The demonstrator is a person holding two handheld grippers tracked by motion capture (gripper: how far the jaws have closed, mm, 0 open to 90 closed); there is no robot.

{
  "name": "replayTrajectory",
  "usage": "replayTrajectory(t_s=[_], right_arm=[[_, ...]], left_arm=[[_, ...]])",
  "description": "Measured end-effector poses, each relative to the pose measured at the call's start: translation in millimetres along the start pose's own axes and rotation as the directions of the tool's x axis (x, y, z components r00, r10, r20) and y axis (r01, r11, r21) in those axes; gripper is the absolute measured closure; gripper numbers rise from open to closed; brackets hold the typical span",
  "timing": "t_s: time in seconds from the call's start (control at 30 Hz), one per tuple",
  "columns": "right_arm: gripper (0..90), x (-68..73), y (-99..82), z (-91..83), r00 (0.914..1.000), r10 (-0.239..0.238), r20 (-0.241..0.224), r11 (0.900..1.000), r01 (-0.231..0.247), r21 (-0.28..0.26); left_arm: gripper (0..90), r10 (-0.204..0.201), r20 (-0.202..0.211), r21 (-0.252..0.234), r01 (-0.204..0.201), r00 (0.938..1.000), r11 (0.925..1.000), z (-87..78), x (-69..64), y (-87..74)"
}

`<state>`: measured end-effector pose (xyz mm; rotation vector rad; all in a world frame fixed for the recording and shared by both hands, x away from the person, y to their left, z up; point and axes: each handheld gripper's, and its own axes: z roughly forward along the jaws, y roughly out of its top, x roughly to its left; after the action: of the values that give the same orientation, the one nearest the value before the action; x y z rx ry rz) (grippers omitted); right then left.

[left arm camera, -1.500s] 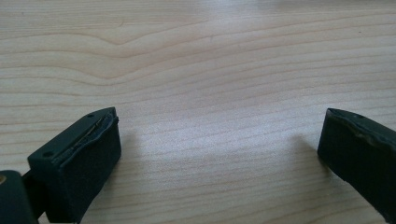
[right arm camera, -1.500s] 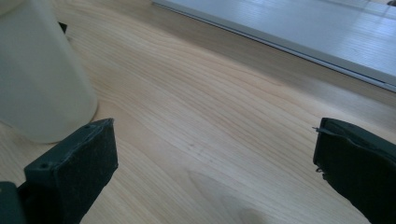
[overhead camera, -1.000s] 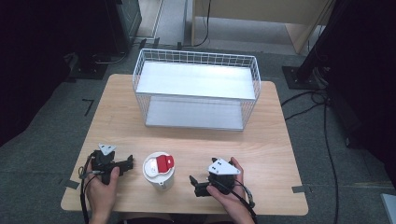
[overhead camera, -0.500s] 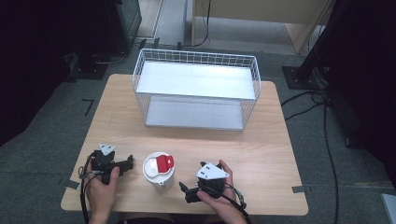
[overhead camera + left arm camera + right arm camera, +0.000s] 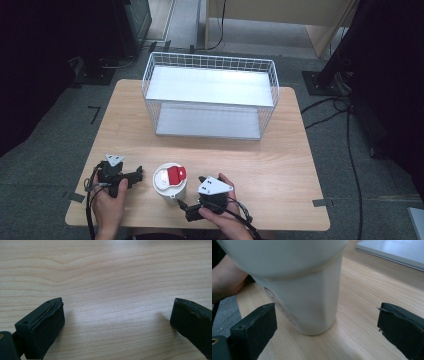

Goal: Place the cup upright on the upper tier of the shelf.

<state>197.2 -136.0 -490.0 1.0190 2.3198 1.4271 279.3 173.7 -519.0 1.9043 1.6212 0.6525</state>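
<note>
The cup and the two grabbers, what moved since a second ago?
The right gripper slid left and toward the table's near edge, closing in on the white cup; its jaws are open, not gripping. The cup, the left gripper and the wire basket stayed put.

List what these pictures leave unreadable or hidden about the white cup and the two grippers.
- Red lettering on the cup: right gripper view, half hidden by the near jaw and the cup's curve.
- Cup's top: cut off by that view's upper edge.
- Left gripper jaw gap: too small in the high view.

Light wooden table, three things on it.
A white wire basket stands at the back; a white cup near the front edge.
</note>
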Motion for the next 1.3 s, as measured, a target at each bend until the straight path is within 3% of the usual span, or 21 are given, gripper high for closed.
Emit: replayTrajectory(t_s=[0.4, 0.5, 0.83, 1.03, 1.3], right_arm=[[6.6, 12.0, 7.9, 17.1, 0.998, 0.002, -0.064, 0.9994, -0.004, -0.034], [7.5, 13.9, 10.7, 20.6, 0.9967, 0.02, -0.079, 0.9982, -0.024, -0.055], [7.0, 15.1, 13.3, 29.7, 0.9945, 0.039, -0.097, 0.9931, -0.05, -0.106], [4.8, 15.8, 10.0, 39.9, 0.9895, 0.065, -0.129, 0.9827, -0.086, -0.164], [3.6, 19.9, 8.7, 47.2, 0.992, 0.033, -0.122, 0.9736, -0.06, -0.22]], left_arm=[[0.0, 0.0, 0.0, 0.0, 0.0, 1.0, 1.0, 0.0, 0.0, 0.0], [0.0, 0.0, 0.0, 0.0, 0.0, 1.0, 1.0, 0.0, 0.0, 0.0], [0.0, 0.0, 0.0, 0.0, 0.0, 1.0, 1.0, 0.0, 0.0, 0.0], [0.0, 0.0, 0.0, 0.0, 0.0, 1.0, 1.0, 0.0, 0.0, 0.0], [0.0, 0.0, 0.0, 0.0, 0.0, 1.0, 1.0, 0.0, 0.0, 0.0]])
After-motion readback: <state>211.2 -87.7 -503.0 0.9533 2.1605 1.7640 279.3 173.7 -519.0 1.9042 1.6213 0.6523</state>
